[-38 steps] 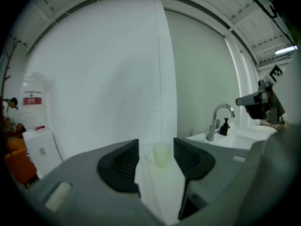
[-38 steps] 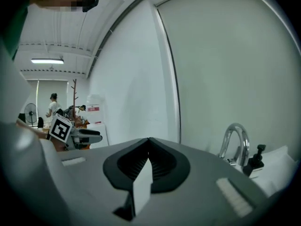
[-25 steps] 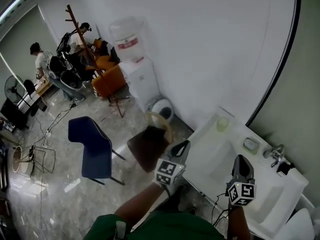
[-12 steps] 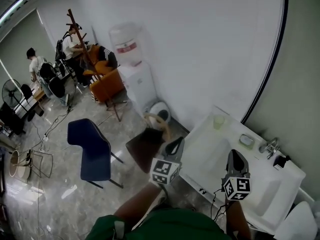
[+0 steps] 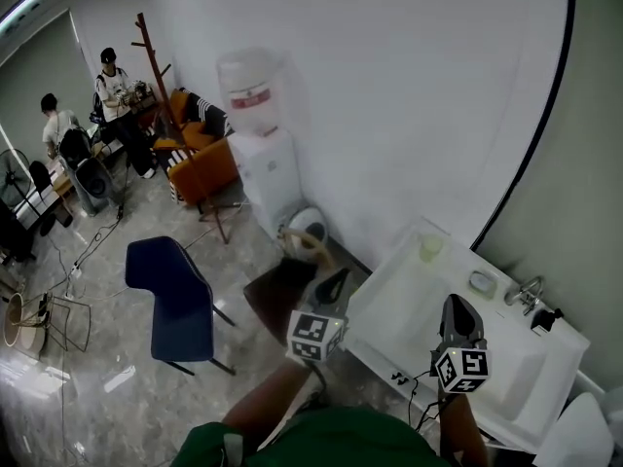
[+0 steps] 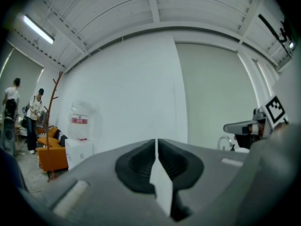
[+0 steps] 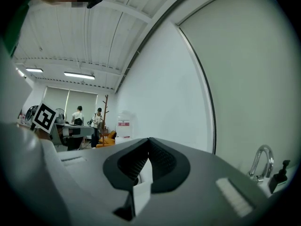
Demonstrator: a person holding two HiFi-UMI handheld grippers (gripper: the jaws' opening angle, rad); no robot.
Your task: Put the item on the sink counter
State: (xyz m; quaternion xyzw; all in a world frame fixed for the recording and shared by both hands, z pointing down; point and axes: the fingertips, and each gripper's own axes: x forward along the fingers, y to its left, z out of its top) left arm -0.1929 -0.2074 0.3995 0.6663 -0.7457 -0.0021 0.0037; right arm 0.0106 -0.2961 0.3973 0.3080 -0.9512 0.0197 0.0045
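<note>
The white sink counter [image 5: 404,305] runs along the wall at the lower right of the head view. On it stand a pale green cup [image 5: 431,248], a small dish [image 5: 482,282], a faucet [image 5: 529,295] and a dark dispenser [image 5: 545,320]. My left gripper [image 5: 337,277] hovers off the counter's left edge, jaws shut with nothing between them [image 6: 156,142]. My right gripper [image 5: 458,305] hangs over the counter near the basin, jaws also shut and empty [image 7: 149,141]. Neither gripper touches any object.
A water dispenser [image 5: 259,125] stands against the wall. A brown seat [image 5: 282,290] with a tan bag sits just left of the counter, a dark blue chair [image 5: 173,295] further left. An orange sofa [image 5: 206,166], a coat stand and two people are at the far left.
The view has shifted a little, so the counter sits slightly lower and left. Both grippers stay shut in almost the same places. The people at the back have moved.
</note>
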